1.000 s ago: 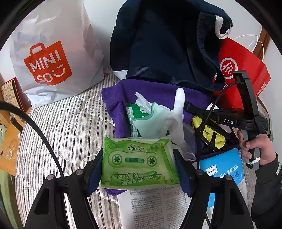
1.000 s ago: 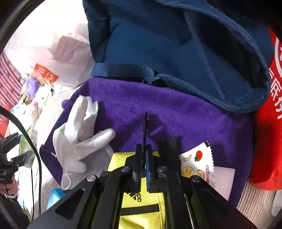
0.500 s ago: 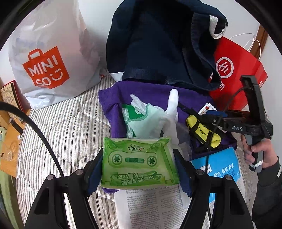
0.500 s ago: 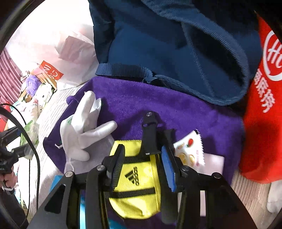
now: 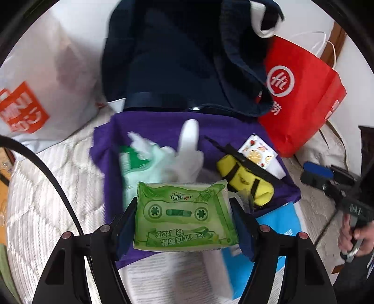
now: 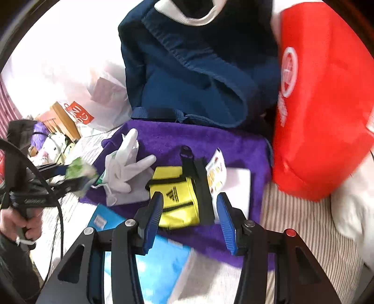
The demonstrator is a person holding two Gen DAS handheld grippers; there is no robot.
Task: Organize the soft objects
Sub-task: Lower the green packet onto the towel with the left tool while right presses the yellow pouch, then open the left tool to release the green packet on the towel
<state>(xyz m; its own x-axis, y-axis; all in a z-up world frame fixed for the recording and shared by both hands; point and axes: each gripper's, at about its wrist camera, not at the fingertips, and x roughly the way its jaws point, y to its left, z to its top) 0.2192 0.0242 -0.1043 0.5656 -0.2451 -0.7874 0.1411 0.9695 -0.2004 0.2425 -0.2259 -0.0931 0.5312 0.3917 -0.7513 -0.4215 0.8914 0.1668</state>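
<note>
A bedroom in a home. Everything lies on a bed with a striped quilted cover [image 5: 44,205], which backs onto a plain white wall [image 5: 301,21]. At the far side lean a white shopping bag [image 5: 46,77] on the left, a navy cloth bag [image 5: 177,65] in the middle and a red paper bag [image 5: 301,98] on the right. A purple towel [image 6: 210,145] is spread on the bed. Beyond the left edge, plush toys [image 6: 51,145] and wooden furniture [image 6: 63,121] show.
</note>
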